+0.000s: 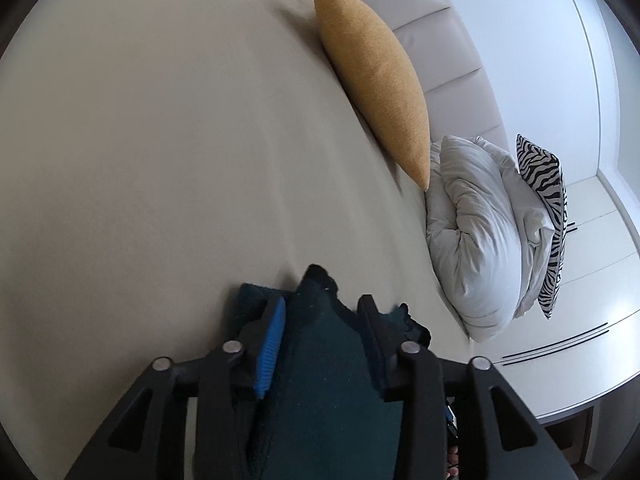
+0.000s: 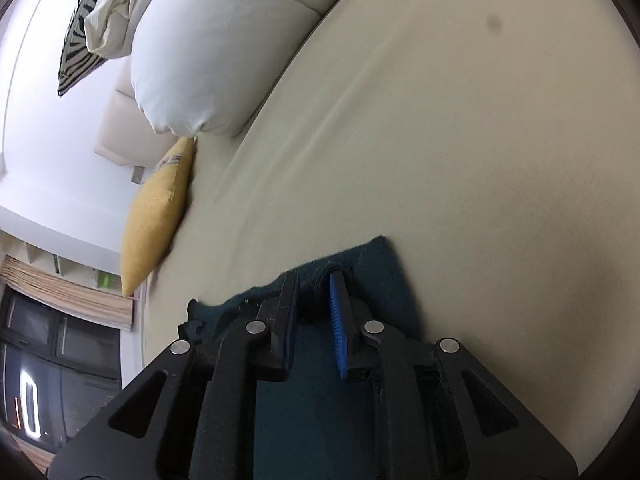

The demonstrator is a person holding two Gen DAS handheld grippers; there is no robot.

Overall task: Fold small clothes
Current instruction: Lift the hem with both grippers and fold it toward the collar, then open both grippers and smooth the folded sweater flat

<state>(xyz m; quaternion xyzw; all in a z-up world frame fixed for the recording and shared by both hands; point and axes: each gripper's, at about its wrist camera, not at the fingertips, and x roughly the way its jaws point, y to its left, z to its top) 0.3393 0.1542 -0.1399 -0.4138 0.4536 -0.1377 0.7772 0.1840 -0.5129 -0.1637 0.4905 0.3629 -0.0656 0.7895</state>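
Observation:
A dark teal garment point(image 1: 320, 360) lies bunched on the beige bed sheet point(image 1: 160, 160). My left gripper point(image 1: 324, 312) is shut on a raised fold of it; the cloth fills the gap between the blue-padded fingers point(image 1: 272, 340). In the right wrist view the same teal garment point(image 2: 384, 280) spreads flat on the sheet point(image 2: 480, 160) ahead of the fingers. My right gripper point(image 2: 316, 280) is shut on a bunched edge of it between its blue pads point(image 2: 338, 320). The rest of the garment is hidden under the gripper bodies.
A mustard cushion point(image 1: 376, 80) leans on the padded headboard point(image 1: 440, 40). A rumpled white duvet point(image 1: 480, 232) and a zebra-print pillow point(image 1: 548, 208) lie beside it. A white bedside unit point(image 1: 580, 320) stands past the bed edge. A window with blinds point(image 2: 60, 312) shows at left.

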